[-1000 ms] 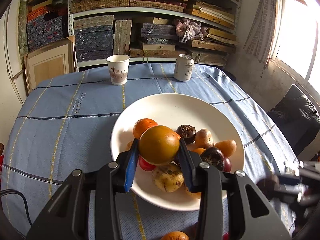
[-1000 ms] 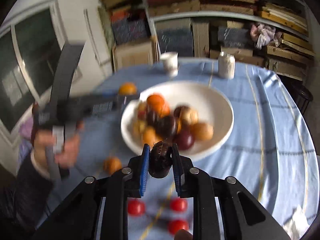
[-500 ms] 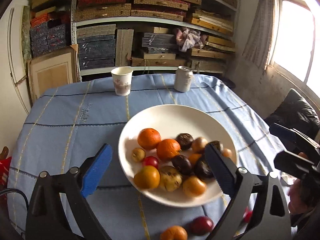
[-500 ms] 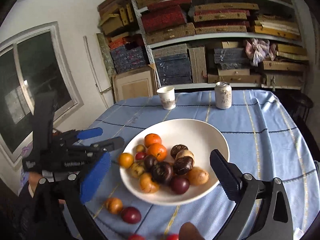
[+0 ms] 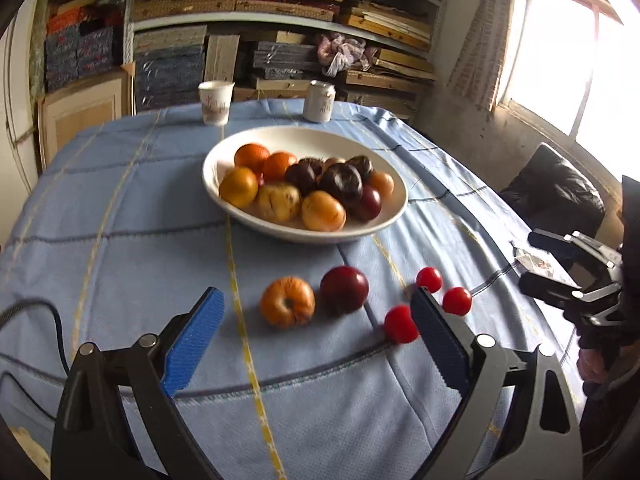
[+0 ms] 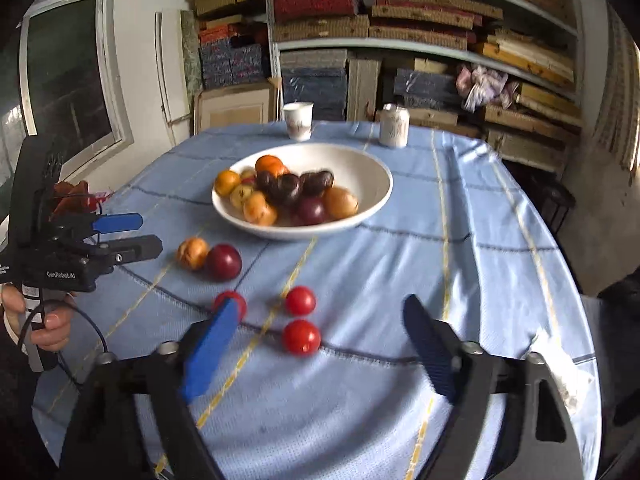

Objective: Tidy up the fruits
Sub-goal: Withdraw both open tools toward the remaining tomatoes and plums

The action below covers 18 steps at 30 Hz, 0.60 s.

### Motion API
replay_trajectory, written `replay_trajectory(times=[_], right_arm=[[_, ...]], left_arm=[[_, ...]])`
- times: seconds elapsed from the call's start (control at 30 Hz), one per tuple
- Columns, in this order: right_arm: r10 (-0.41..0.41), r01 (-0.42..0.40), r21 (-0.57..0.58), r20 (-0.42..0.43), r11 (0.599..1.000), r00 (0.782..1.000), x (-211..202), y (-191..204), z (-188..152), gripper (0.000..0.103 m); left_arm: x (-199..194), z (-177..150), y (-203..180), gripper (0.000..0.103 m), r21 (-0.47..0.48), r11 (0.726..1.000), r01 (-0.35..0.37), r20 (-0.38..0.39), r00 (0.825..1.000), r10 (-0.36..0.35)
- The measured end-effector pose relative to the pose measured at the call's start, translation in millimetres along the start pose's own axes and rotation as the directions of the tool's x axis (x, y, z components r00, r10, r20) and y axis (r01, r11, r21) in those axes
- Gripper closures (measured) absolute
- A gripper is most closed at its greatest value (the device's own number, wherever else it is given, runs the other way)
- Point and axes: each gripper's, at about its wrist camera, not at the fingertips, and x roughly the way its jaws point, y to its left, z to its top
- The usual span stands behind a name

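Observation:
A white bowl (image 5: 394,208) (image 6: 382,188) in mid-table holds several oranges, dark fruits and a yellow fruit. On the blue cloth in front of it lie an orange fruit (image 5: 287,301) (image 6: 193,253), a dark red plum (image 5: 344,289) (image 6: 223,261) and three small red tomatoes (image 5: 401,324) (image 6: 301,336). My left gripper (image 5: 316,312) is open and empty, low over the near cloth, with the orange fruit and the plum between its fingers' line of sight. My right gripper (image 6: 320,320) is open and empty above the tomatoes.
A paper cup (image 5: 216,102) (image 6: 298,120) and a white can (image 5: 319,101) (image 6: 394,125) stand at the table's far edge. Shelves of stacked boxes lie behind. A black chair (image 5: 554,192) stands at the right. Crumpled paper (image 6: 576,380) lies near the right edge.
Both grippers let go of their fruits into the bowl, opened wide and pulled back and down toward the near table edge. The loose fruits on the cloth now lie before them.

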Motion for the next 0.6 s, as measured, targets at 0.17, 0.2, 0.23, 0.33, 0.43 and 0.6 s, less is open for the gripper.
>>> replay_trajectory(times=[0.17,0.2,0.23,0.33,0.43,0.6], right_arm=[[0.035,-0.034,0.005,-0.127,0.999,0.991,35,6,-15,0.060],[0.052,-0.051,0.010,-0.152,0.999,0.987,42,8,-17,0.062],[0.062,-0.061,0.011,-0.162,0.998,0.985,45,11,-20,0.063],[0.059,-0.061,-0.006,-0.179,0.998,0.982,52,18,-23,0.063],[0.057,-0.061,-0.015,-0.187,0.998,0.981,57,22,-24,0.063],[0.046,-0.044,0.015,-0.197,0.999,0.979,60,17,-27,0.074]], left_arm=[[-2,-5,-6,0.011,0.025,1.000,0.005,0.006,1.000,-0.005],[-4,-5,-8,0.011,0.035,0.999,0.001,0.013,1.000,-0.001],[-5,-6,-10,0.011,0.044,0.999,-0.004,0.017,1.000,0.003],[-7,-8,-13,0.011,0.054,0.998,0.010,0.012,1.000,-0.011],[-8,-11,-18,0.011,0.076,0.997,0.006,0.012,1.000,-0.007],[-2,-11,-18,0.015,0.094,0.995,-0.033,-0.002,0.999,0.033]])
